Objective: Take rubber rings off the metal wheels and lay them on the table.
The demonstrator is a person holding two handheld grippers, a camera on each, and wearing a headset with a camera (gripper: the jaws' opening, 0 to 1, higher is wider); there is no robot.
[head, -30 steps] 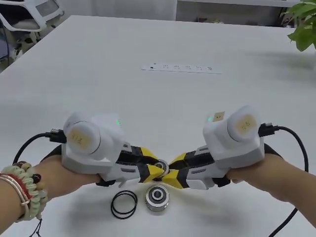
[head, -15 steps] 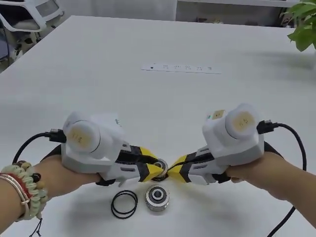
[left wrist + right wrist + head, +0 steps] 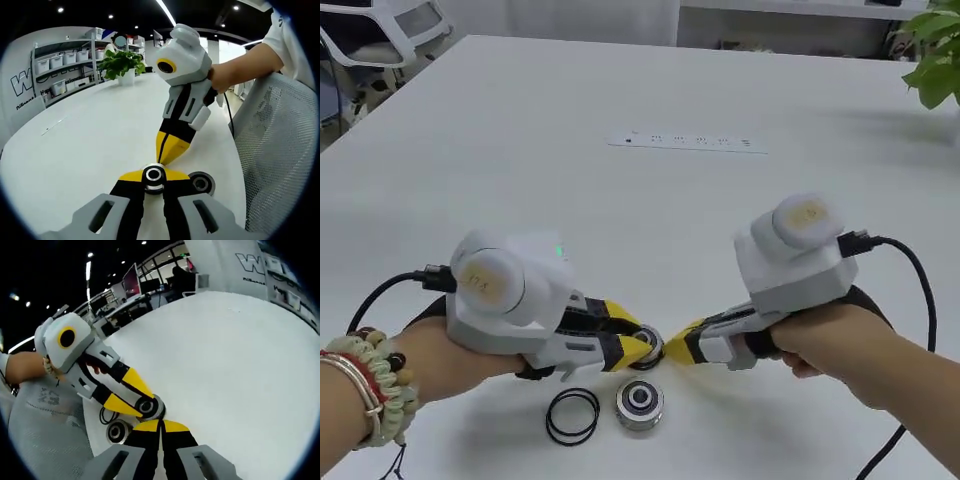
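Between left tongs (image 3: 153, 181), round metal wheel (image 3: 153, 174)

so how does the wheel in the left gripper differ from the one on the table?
The held wheel is clamped in the left gripper, off the table; the loose wheel lies flat on it beside the rubber rings. The right gripper meets the held wheel's rim with shut tips; nothing touches the loose wheel. Both are round metal wheels.

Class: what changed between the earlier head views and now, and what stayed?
The right claw tipped its rear upward, steeper now, its shut tip staying at the held wheel. The left claw kept gripping that wheel; the loose rings and second wheel stayed put.
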